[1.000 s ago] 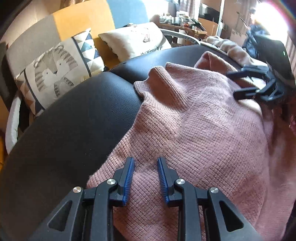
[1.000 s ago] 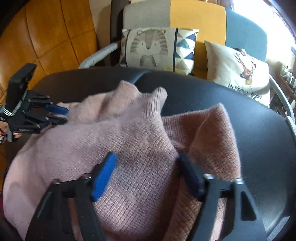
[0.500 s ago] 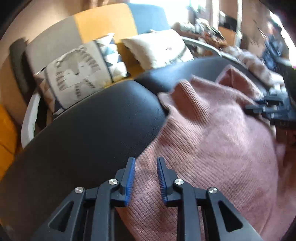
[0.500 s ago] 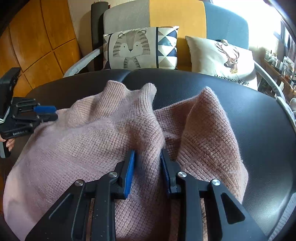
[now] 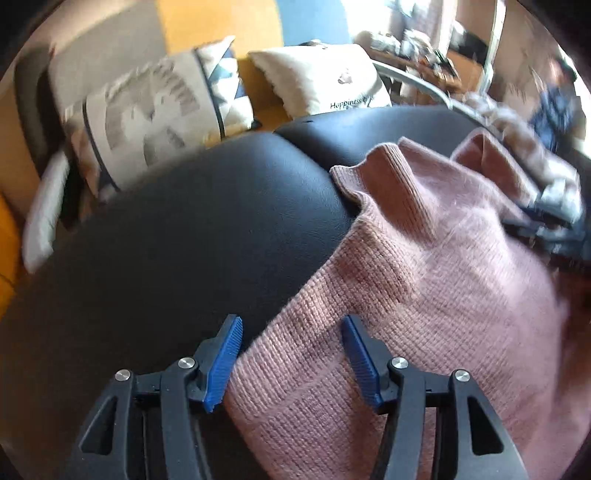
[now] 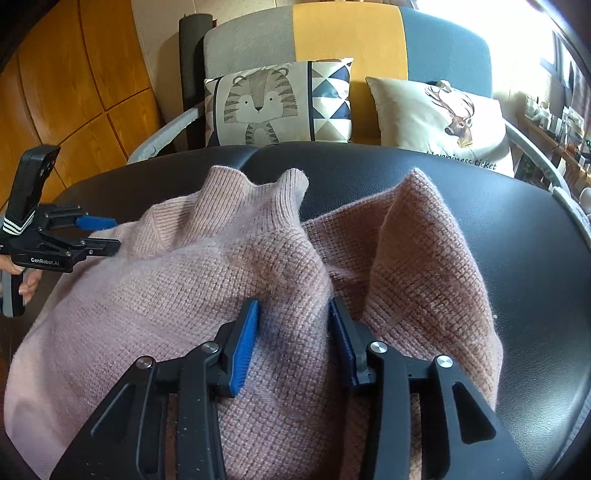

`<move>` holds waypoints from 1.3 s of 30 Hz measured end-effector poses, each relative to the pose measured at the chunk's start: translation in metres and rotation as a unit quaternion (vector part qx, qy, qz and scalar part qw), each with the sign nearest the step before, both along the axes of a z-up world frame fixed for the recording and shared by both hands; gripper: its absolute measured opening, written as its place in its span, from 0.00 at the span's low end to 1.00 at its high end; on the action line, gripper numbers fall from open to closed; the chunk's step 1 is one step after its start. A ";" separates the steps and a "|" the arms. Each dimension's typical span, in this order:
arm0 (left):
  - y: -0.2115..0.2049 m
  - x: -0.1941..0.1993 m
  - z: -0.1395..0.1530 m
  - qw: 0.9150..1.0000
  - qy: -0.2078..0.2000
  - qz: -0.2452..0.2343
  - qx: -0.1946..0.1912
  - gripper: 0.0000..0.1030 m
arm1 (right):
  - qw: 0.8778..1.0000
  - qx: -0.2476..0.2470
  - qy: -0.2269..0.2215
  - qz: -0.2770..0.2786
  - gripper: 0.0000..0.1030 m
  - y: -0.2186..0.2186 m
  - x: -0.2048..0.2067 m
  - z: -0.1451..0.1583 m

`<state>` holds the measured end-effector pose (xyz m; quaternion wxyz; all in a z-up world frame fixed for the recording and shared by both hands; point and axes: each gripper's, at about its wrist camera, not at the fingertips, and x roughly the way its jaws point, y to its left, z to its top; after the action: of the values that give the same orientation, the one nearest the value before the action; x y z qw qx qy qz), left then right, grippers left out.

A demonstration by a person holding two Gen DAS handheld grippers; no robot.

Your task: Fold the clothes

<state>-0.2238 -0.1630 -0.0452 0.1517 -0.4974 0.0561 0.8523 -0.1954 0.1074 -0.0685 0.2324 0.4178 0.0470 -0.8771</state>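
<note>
Right wrist view: tiger cushion (image 6: 275, 105) behind pink sweater (image 6: 177, 295).

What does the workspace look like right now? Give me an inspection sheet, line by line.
Surface: black leather cushion, bare beyond the garment.
Job's things: pink knit sweater, spread and rumpled, collar standing up, not yet folded.
Clutter: nothing seen.
Grippers: left gripper jaws just opened wide, sweater edge loose between them; right gripper has just been opening slightly, with a ridge of knit between its pads.
Cables: nothing seen.
Surroundings: tiger cushion, deer cushion, grey, yellow and blue sofa back, wood panelling.
</note>
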 end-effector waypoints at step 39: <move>-0.006 0.221 0.083 0.972 0.187 0.061 0.130 0.08 | 0.995 -0.062 0.081 0.018 0.09 0.010 0.185 0.080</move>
<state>-0.0025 -0.1691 0.0381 0.1498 -0.3080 -0.0587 0.9377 -0.0108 0.1177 0.0120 0.2688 0.3289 0.0186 -0.9051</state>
